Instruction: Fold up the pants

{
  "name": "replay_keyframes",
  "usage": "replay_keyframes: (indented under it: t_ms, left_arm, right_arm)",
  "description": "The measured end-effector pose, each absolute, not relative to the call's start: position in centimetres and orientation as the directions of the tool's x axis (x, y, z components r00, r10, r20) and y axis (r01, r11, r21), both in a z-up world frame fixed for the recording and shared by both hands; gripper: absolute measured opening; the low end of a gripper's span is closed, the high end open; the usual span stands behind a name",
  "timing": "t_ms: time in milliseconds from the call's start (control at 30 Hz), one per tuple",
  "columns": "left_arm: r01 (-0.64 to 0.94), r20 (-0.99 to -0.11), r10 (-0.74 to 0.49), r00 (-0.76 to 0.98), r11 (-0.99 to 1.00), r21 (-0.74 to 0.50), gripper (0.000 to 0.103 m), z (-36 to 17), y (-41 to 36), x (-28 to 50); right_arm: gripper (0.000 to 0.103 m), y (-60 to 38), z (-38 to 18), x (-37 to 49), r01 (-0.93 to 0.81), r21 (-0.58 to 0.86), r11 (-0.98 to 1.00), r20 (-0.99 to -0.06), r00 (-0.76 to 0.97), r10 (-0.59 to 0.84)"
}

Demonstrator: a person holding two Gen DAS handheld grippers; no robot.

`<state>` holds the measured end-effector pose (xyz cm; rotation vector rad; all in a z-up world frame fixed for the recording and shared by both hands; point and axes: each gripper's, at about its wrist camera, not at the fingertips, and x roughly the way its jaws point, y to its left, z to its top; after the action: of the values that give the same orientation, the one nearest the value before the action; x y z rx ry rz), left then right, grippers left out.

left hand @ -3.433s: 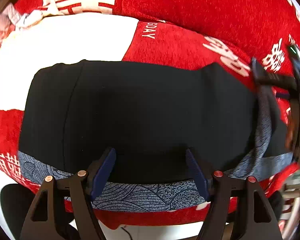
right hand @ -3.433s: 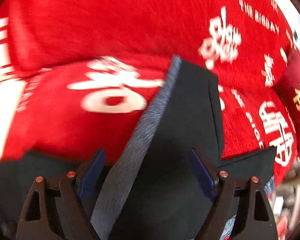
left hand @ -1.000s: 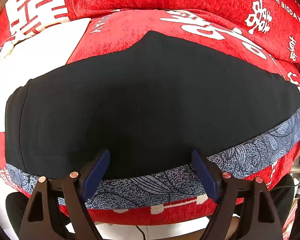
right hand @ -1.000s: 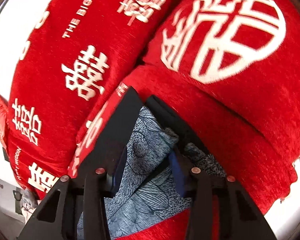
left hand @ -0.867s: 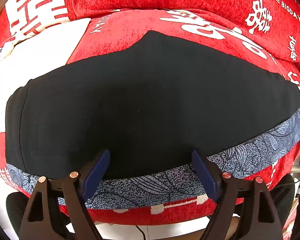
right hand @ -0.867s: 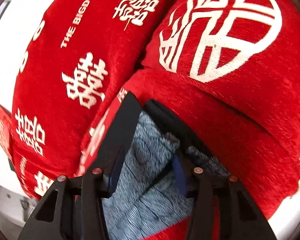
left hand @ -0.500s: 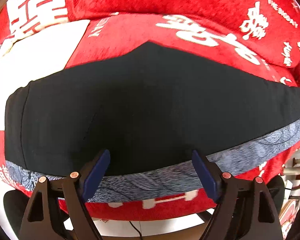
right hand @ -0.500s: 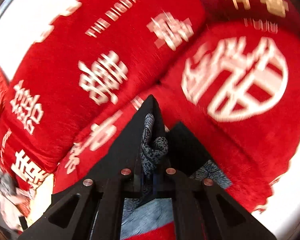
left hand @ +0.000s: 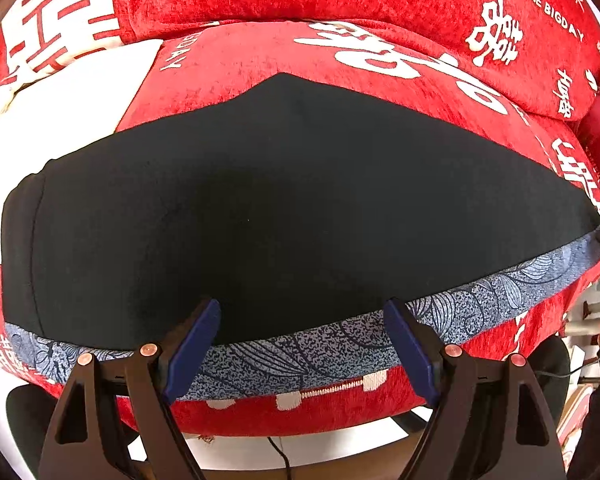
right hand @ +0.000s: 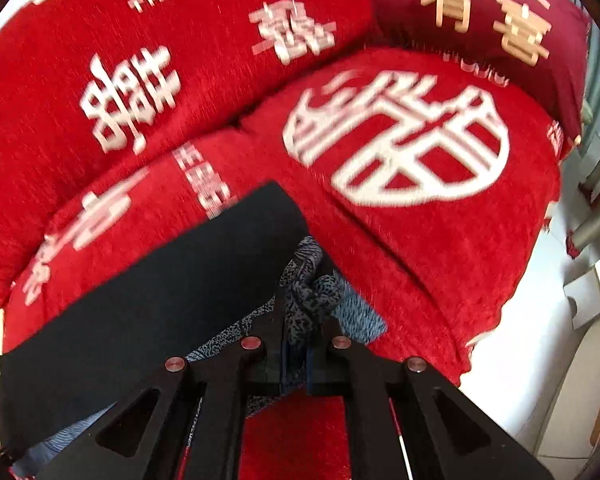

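The black pants [left hand: 284, 200] lie spread flat across the red sofa seat, with a blue patterned band [left hand: 340, 344] along the near edge. My left gripper [left hand: 300, 344] is open and empty, its blue pads [left hand: 192, 344] hovering over the near edge of the pants. My right gripper [right hand: 296, 344] is shut on the bunched blue patterned end of the pants [right hand: 308, 292] at their right end. The black cloth [right hand: 148, 288] stretches away to the left in the right wrist view.
The red sofa seat [left hand: 380, 68] has white characters and red back cushions [right hand: 180, 40]. A dark red pillow [right hand: 480, 12] sits at the far right. A white patch [left hand: 60, 100] covers the seat at left. White floor [right hand: 540, 320] and furniture lie to the right of the sofa.
My right gripper closed on the patterned end of the pants and shifted, so the view swung. The left gripper stayed open and nearly still over the near edge.
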<state>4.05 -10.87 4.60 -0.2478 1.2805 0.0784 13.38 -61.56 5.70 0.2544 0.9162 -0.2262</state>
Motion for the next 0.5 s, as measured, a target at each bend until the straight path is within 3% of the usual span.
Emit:
replay_keyframes:
  t_ms: [133, 167, 200, 267, 333, 433, 500]
  left_arm:
    - [-0.175, -0.963, -0.031, 0.269, 0.981, -0.081, 0.084, 3.8, -11.8, 4.6]
    - [-0.168, -0.962, -0.023, 0.272, 0.983, -0.072, 0.084, 3.9, -12.0, 4.5]
    - [-0.161, -0.959, -0.031, 0.282, 0.984, -0.079, 0.084, 4.2, -12.1, 4.2]
    - [-0.164, -0.955, -0.041, 0.294, 0.982, -0.093, 0.084, 4.7, -12.0, 4.1]
    - [-0.158, -0.951, -0.043, 0.305, 0.983, -0.094, 0.084, 5.1, -12.5, 4.5]
    - [-0.12, -0.951, -0.066, 0.303, 0.987, -0.106, 0.084, 5.1, -14.4, 5.3]
    - [-0.068, -0.951, -0.063, 0.302, 0.994, -0.087, 0.084, 4.9, -16.4, 5.8]
  right_arm:
    - [0.013, -61.1, 2.5, 15.7, 0.272, 0.018, 0.962, -0.876, 0.469, -0.116]
    - [0.02, -61.3, 2.5, 15.7, 0.28, 0.031, 0.959, -0.875, 0.472, -0.109]
    - [0.038, -62.0, 3.4, 15.1, 0.315, 0.036, 0.948, -0.866, 0.484, -0.128]
    - [0.059, -62.8, 5.3, 13.8, 0.389, 0.002, 0.921, -0.834, 0.508, -0.213]
    - [0.06, -62.3, 7.7, 12.1, 0.373, 0.007, 0.928, -0.781, 0.581, -0.228]
    - [0.062, -57.4, 8.8, 10.9, 0.14, 0.061, 0.988, -0.772, 0.634, -0.042]
    - [0.067, -51.9, 7.5, 10.3, -0.111, 0.073, 0.991, -0.807, 0.577, 0.124]
